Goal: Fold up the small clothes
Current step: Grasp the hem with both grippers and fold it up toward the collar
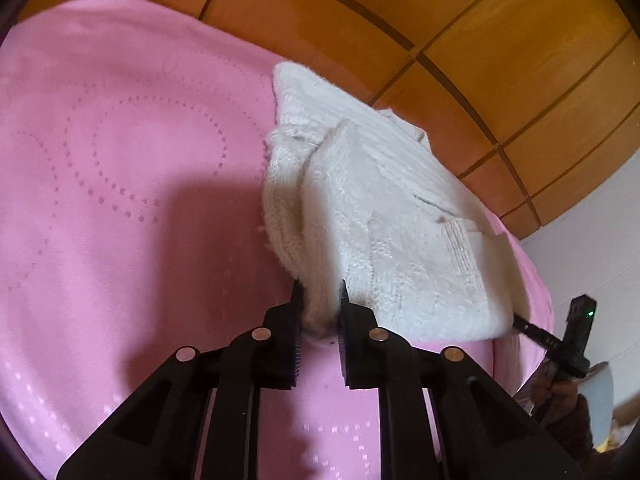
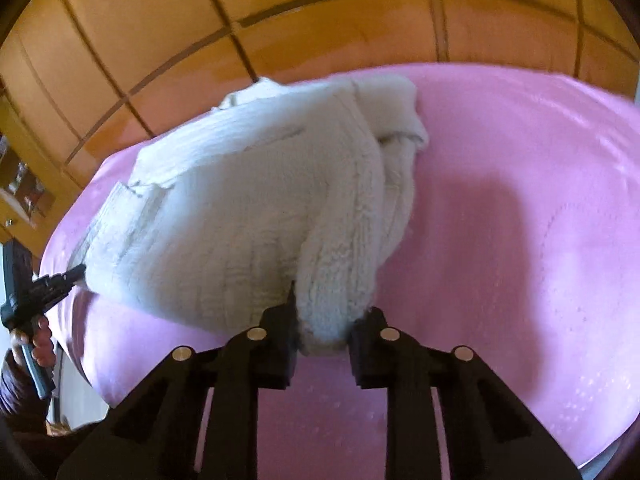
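The underside of the white knitted garment was hidden, and the right wrist view was blurred. The garment was held raised above the pink cloth, one bunched edge clamped in the left gripper, another in the right gripper. Orange wooden panelling was seen behind.

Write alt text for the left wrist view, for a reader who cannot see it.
The left gripper pinches one near corner of a white knitted garment lying on a pink bedspread. The right gripper grips its other corner; a wooden wardrobe stands behind.
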Demonstrator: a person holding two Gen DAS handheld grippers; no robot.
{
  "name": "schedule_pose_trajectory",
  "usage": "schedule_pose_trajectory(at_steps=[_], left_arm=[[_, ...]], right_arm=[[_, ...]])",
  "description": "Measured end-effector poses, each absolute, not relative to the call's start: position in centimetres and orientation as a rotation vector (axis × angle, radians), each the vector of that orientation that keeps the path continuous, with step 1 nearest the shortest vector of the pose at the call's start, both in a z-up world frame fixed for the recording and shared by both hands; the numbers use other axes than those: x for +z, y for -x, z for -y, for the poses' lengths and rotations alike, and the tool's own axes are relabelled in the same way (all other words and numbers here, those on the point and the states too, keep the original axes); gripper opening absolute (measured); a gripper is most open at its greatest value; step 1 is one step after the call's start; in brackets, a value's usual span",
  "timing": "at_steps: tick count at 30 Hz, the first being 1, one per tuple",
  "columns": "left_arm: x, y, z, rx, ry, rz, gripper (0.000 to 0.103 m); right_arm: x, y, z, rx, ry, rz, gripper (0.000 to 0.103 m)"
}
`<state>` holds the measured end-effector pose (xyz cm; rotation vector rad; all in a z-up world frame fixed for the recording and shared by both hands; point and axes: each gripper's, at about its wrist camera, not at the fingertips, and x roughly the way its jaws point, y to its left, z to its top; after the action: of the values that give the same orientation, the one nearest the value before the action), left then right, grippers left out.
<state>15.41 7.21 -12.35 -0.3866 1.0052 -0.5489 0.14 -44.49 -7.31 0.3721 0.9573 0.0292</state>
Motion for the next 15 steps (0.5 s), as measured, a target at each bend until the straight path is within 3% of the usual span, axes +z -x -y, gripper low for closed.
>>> schedule_pose_trajectory(at_steps=[7, 15], left_arm=[[-11.4, -12.6, -8.2, -0.578, 0.393, -0.99, 0.01], [-12.2, -5.8, -10.7, -0.582, 0.447, -1.05, 0.01]], right_arm=[[-4.5, 3.6, 45.1, 0.094, -0.425, -0.914, 0.016], [-5.7, 9.2, 45.5, 0.126, -0.438, -1.046, 0.015]])
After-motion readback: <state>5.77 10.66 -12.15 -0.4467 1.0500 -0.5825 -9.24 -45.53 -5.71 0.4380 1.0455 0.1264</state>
